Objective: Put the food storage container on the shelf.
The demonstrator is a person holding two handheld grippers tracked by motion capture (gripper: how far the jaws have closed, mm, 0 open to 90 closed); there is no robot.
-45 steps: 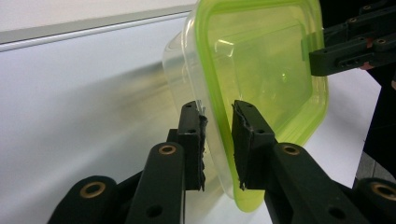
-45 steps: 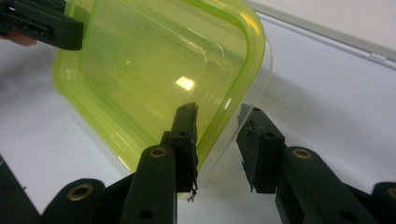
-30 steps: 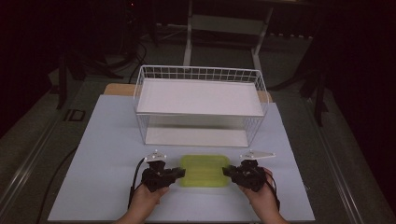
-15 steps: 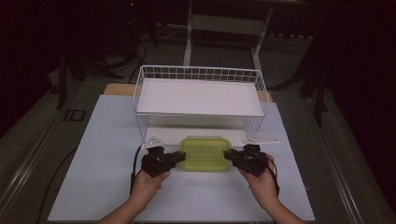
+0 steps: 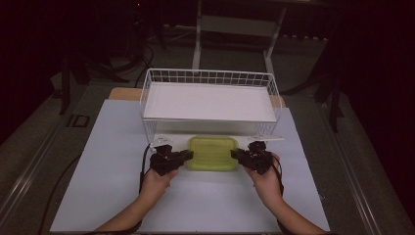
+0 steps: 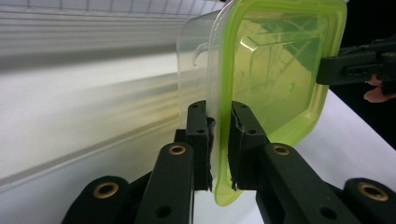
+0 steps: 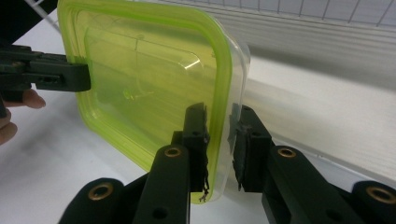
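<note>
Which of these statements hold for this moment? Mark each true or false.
1. Both grippers grip the green-lidded container, one at each end. True: the left gripper and the right gripper each clamp its rim.
2. The container sits inside the wire basket. False: it is in front of the basket, on the near side.
3. The container's lid is off. False: the green lid is on the clear box.
4. The wire basket has a white sheet lying in it. True.
</note>
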